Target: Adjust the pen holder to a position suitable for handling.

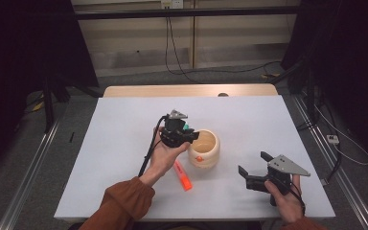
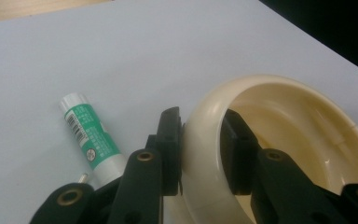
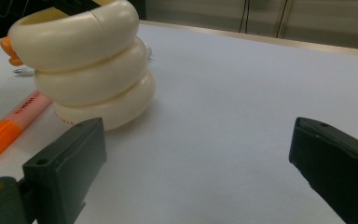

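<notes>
**Rim grip on the cream cup**

Nearest the lens in the left gripper view, the left tongs (image 2: 200,154) straddle the rim of the cream cup (image 2: 279,140), one jaw outside the wall and one inside, pressed against it. The cup stands near the middle of the table (image 1: 124,143), built like three stacked rings with an open mouth. It looks like hard, smooth plastic: probably light and stiff, but glossy enough to slip, and a one-sided rim grip may let it tilt when lifted. A hold lower in a groove between rings would likely be steadier. Left of it lies a green-labelled glue stick (image 2: 91,135), and an orange marker (image 1: 183,175) lies just beside the base. The right tongs (image 1: 253,167) rest wide and empty, well apart.
</notes>
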`<action>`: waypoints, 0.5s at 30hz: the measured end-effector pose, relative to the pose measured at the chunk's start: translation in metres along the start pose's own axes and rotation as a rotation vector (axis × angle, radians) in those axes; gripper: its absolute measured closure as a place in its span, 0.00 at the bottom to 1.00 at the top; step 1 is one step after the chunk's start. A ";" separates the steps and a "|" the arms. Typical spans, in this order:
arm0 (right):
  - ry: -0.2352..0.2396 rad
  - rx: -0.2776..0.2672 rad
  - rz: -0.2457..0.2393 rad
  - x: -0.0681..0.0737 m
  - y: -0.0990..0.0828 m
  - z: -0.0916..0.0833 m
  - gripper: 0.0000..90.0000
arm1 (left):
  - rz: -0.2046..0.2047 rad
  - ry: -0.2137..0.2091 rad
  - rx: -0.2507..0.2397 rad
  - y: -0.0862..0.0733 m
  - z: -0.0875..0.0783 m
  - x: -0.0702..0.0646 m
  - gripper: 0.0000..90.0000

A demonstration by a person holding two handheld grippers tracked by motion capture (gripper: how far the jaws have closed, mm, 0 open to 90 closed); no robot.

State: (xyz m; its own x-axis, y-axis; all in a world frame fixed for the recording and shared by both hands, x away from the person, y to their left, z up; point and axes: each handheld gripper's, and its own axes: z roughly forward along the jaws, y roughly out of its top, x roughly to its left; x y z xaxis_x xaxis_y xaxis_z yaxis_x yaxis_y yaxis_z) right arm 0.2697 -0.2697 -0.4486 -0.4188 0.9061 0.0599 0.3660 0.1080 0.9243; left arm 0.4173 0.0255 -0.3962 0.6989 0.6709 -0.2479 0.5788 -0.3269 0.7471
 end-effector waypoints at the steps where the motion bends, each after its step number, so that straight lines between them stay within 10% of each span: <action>1: 0.000 0.000 0.000 0.000 0.000 0.000 0.04 | 0.002 0.006 0.002 -0.001 0.002 0.000 0.80; 15: 0.000 -0.001 0.000 0.000 0.000 0.000 0.04 | 0.012 -0.007 -0.008 -0.001 0.012 0.001 0.76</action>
State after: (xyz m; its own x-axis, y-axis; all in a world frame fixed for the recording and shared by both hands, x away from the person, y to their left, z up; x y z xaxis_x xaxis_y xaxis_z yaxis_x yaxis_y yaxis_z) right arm 0.2697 -0.2697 -0.4485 -0.4184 0.9062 0.0603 0.3654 0.1072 0.9246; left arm 0.4220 0.0185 -0.4041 0.7089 0.6622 -0.2427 0.5665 -0.3297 0.7552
